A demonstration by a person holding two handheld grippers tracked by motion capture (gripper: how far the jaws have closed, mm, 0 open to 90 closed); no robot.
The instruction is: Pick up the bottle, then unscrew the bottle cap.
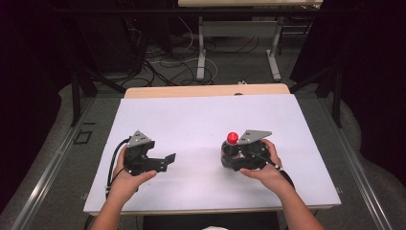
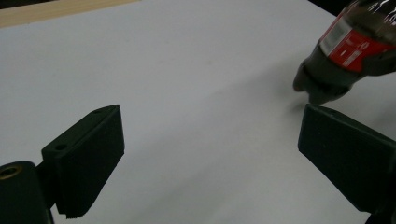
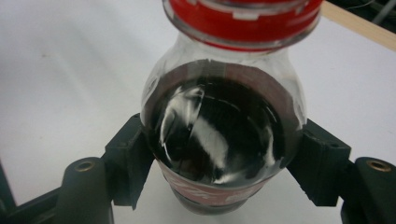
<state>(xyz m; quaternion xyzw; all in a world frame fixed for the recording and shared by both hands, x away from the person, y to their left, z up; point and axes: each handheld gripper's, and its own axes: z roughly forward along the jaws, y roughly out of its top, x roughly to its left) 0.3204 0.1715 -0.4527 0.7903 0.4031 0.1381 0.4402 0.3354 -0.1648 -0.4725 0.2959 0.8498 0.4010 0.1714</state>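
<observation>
Dark cola in a clear plastic bottle with red cap and red label (image 3: 224, 135), standing on the white-topped bench (image 1: 191, 120), right of middle. Clamped at the sides by the right tongs (image 3: 223, 161). Well apart to the left, left tongs (image 2: 210, 158) spread wide, holding nothing, just above the bench.

A clear plastic bottle (image 3: 223, 135) of dark brown cola is showing a red cap (image 1: 232, 137) and red-and-white label (image 2: 351, 45); the white tabletop (image 1: 201, 120) is lying plain.
</observation>
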